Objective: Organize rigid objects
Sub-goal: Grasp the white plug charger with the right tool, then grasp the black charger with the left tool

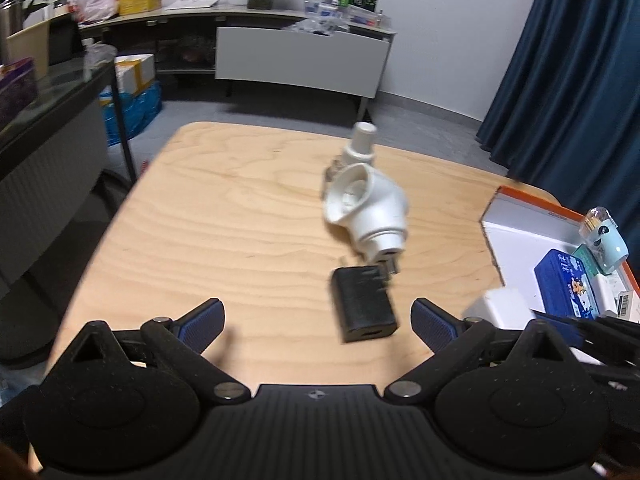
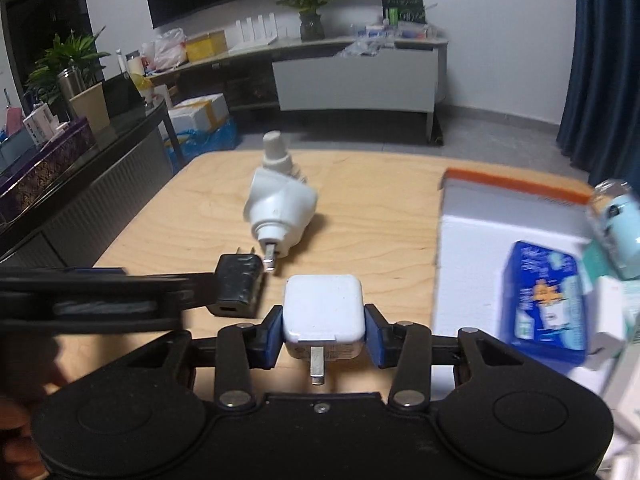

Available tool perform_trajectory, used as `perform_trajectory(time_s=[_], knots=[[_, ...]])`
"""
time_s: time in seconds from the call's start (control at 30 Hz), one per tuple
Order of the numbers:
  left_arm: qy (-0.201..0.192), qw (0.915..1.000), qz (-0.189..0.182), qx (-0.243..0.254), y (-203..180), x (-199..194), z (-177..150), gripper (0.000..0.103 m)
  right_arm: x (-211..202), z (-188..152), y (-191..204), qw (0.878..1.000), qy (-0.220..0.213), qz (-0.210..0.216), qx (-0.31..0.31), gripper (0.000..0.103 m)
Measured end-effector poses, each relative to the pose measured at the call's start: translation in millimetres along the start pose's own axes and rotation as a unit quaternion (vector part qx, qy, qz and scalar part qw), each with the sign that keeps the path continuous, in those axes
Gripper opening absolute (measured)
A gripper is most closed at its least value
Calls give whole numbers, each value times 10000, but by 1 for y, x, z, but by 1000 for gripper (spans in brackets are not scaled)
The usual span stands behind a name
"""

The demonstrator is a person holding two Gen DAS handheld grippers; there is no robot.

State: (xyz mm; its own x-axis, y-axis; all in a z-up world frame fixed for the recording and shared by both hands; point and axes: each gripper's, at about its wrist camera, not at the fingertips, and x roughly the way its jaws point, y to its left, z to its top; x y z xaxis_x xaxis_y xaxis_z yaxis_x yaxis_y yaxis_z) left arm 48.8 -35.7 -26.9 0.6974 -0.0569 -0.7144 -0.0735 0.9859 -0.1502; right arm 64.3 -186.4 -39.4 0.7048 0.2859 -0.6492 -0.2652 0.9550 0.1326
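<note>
white square charger [image 2: 323, 307] is clamped between the blue pads [image 2: 267, 336] of the right claw [image 2: 323, 338], one pad on each side, metal prong facing the camera. it is held just above the wooden worktop [image 2: 168, 224], beside the white box with orange rim [image 2: 516, 184]. left claw [image 1: 318, 320] is spread wide with nothing gripped; black charger [image 1: 362, 304] is seen lying on the worktop between its pads [image 1: 202, 326], not touched. in the right wrist view the left claw's finger is seen just left of the black charger. white angled plug adapter [image 1: 366, 208] is lying just behind the black charger, a prong reaching to its far end. a white capped bottle [image 1: 360, 146] is standing directly behind the adapter. inside the box a blue pack [image 2: 544, 300] and a pale blue cup-like item [image 1: 604, 240] are seen; the rest is blurred.
</note>
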Motion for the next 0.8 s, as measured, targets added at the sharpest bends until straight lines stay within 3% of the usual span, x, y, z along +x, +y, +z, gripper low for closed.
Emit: perform_trajectory(time_s=[0.17, 0.23, 0.27, 0.3, 0.37, 0.53, 0.8], knots=[[104, 9996, 112, 223, -15, 22, -2, 82, -18, -1, -14, 9998, -159, -31, 122, 51], [-38, 9992, 212, 330, -18, 23, -4, 73, -21, -2, -17, 9997, -193, -43, 159, 51], [-87, 9989, 244, 394, -18, 23, -4, 67, -22, -3, -18, 9996, -204, -27, 194, 51], [-146, 9985, 275, 452, -19, 22, -5, 53, -22, -3, -19, 9995, -211, -17, 224, 51], [-194, 9979, 210, 589, -20, 19, -7, 36, -23, -4, -19, 9994, -237, -9, 255, 51], [-142, 9985, 62, 534, -14, 7, -13, 35, -31, -4, -15, 9991, -314, 67, 278, 51], [-464, 9984, -72, 309, -5, -48, -17, 35, -55, -10, 2, 9988, -407, 211, 187, 51]])
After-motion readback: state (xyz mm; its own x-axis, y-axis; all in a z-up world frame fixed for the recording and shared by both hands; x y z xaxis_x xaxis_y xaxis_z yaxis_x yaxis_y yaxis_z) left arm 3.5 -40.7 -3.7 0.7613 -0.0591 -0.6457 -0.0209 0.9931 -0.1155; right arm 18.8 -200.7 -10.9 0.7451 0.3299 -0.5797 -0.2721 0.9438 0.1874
